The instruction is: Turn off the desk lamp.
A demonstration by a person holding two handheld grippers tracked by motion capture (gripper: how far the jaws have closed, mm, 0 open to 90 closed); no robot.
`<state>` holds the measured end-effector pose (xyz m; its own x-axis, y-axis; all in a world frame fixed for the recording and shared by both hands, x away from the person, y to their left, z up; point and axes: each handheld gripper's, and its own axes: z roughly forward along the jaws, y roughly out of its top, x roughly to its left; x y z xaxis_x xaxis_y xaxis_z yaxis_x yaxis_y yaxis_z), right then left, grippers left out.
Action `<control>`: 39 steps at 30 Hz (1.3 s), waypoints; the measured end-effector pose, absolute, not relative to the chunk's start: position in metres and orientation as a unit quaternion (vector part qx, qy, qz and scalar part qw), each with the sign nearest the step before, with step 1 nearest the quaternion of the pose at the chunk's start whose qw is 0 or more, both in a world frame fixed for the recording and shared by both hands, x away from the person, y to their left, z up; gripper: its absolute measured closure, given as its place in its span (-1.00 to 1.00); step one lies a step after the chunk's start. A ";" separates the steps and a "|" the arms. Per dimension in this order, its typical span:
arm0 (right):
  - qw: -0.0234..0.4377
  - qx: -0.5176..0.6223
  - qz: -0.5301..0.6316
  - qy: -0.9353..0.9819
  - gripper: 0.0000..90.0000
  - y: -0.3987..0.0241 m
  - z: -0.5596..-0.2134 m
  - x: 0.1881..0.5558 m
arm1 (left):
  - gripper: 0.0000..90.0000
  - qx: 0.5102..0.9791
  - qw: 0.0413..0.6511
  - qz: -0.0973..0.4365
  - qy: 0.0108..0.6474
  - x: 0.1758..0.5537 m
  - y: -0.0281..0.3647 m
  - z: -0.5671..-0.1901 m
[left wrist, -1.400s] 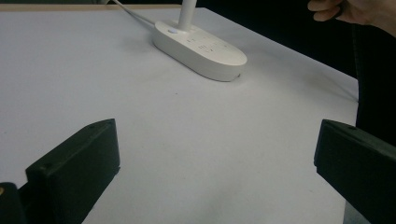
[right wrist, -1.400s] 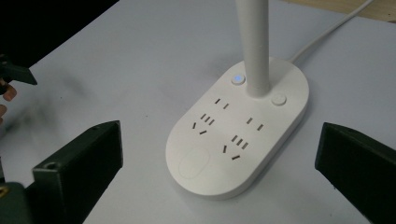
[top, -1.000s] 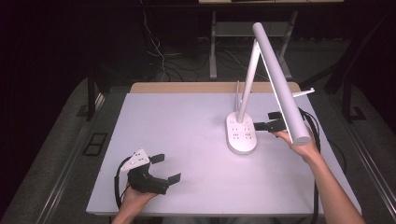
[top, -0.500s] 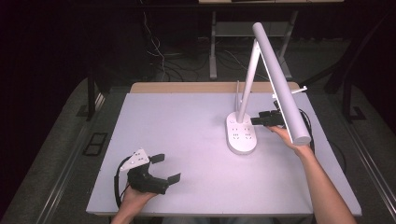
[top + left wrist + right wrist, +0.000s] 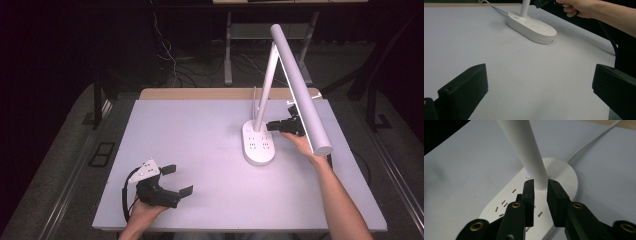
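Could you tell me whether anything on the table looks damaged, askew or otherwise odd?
Nothing stands out. The white desk lamp with an oval socket base stands upright on the pale grey table, its cord trailing off the far edge. The right tongs have just been closing around its stem; the left tongs rest open.

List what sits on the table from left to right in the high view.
Left tool, resting open at the near left → lamp base with its sockets → right tool, closing around the foot of the lamp's stem.
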<state>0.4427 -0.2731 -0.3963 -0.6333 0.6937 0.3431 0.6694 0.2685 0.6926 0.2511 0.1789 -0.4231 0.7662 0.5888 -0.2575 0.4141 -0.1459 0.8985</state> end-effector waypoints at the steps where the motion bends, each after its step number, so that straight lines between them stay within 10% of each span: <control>1: 0.014 0.429 0.427 0.796 0.77 -0.272 -0.397 0.444 | -1.00 0.753 0.562 0.078 0.333 0.251 0.179 -0.423; 39: 0.020 0.471 0.402 0.785 1.00 -0.267 -0.429 0.468 | -1.00 0.758 0.560 0.079 0.324 0.250 0.178 -0.422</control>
